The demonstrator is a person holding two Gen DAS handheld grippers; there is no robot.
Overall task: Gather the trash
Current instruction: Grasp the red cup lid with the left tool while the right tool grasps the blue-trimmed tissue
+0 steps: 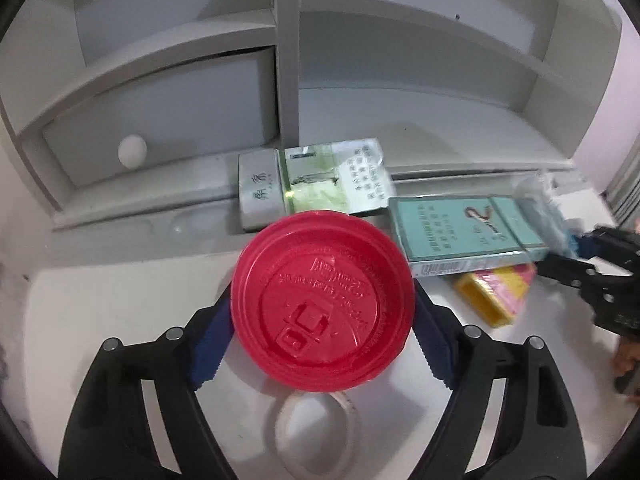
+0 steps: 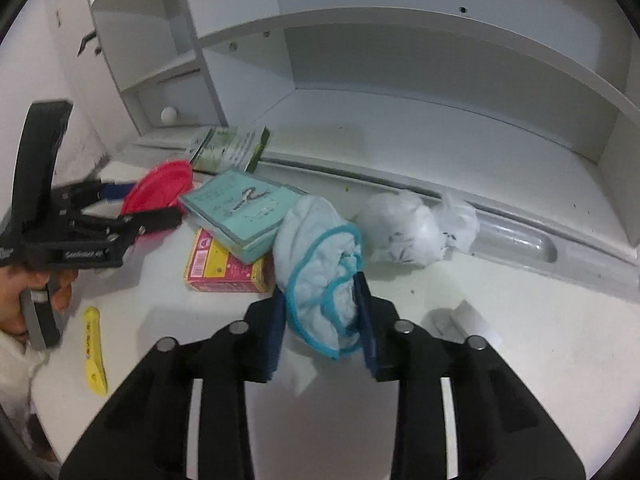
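Note:
A red plastic cup lid (image 1: 324, 300) sits tilted between the blue pads of my left gripper (image 1: 322, 320), which is shut on its rim. In the right wrist view the lid (image 2: 160, 188) stands on edge off the white desk in the left gripper (image 2: 152, 202). My right gripper (image 2: 322, 316) is shut on a bunched light-blue cloth with teal trim (image 2: 316, 248). In the left wrist view the cloth (image 1: 540, 212) and the right gripper (image 1: 568, 254) are at the far right.
A teal cigarette pack (image 2: 244, 208) lies on a pink-and-yellow box (image 2: 224, 268). A green-and-white pack (image 2: 228, 150) leans on the grey shelf unit (image 2: 400, 120). Crumpled white tissue (image 2: 416, 232), a paper scrap (image 2: 464, 320), a yellow wrapper (image 2: 94, 352) and a white tape ring (image 1: 316, 428) lie around.

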